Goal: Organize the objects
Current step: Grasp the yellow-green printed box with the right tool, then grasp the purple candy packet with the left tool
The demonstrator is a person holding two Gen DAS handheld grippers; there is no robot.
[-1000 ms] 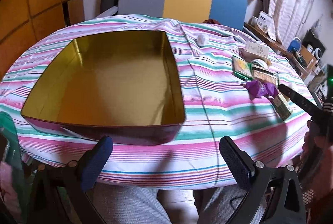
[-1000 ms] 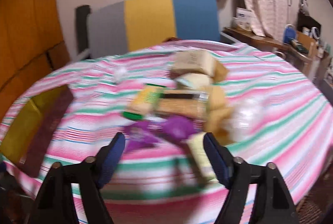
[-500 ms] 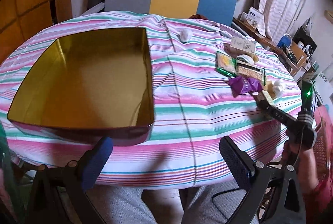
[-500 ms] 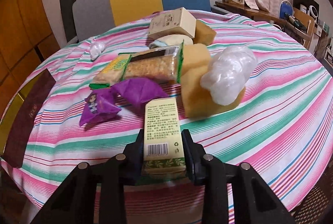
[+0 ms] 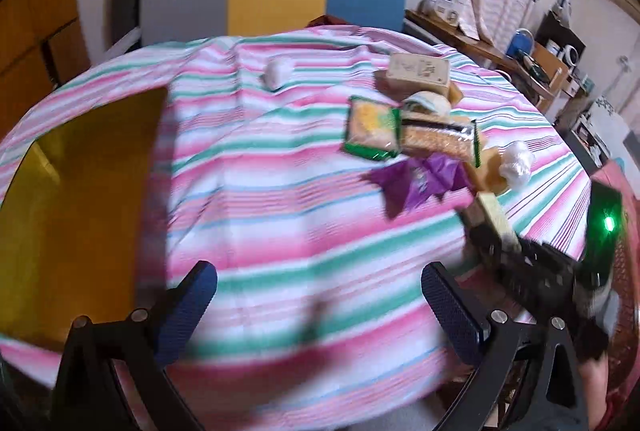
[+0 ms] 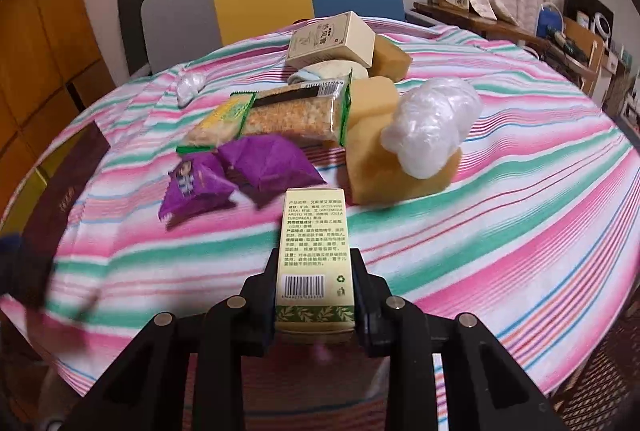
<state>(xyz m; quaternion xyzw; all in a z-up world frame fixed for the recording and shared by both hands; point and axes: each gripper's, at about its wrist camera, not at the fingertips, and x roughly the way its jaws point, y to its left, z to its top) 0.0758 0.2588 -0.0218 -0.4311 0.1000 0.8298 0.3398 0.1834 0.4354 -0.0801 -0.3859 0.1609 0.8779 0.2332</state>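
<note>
One big tin sits open at the left edge of the striped table, its gold inside bare as far as the view shows, and it looks the likely home for the loose goods — stiff-walled, and probably best left where it stands. Next in size, the tan sponge blocks lie in the heap at mid-table; they would squash under the pads, so a hold across their broad middle seems wisest. A wad of clear plastic rests on top of one block and looks feather-light and slippery, apt to roll off if the block is moved first. The snack bars and the purple packets beside them are crinkly and soft, better pinched at a sealed end than crushed in the belly. Smallest in play is the slim box, a light cardboard carton, lying nearest the table's front edge just in front of the purple packets. The right gripper is clamped on its barcode end, pads against the two long sides — stiff enough there, though thin card may dent under hard pressure. The left gripper hangs over bare cloth with its jaws wide apart and nothing between them.
</note>
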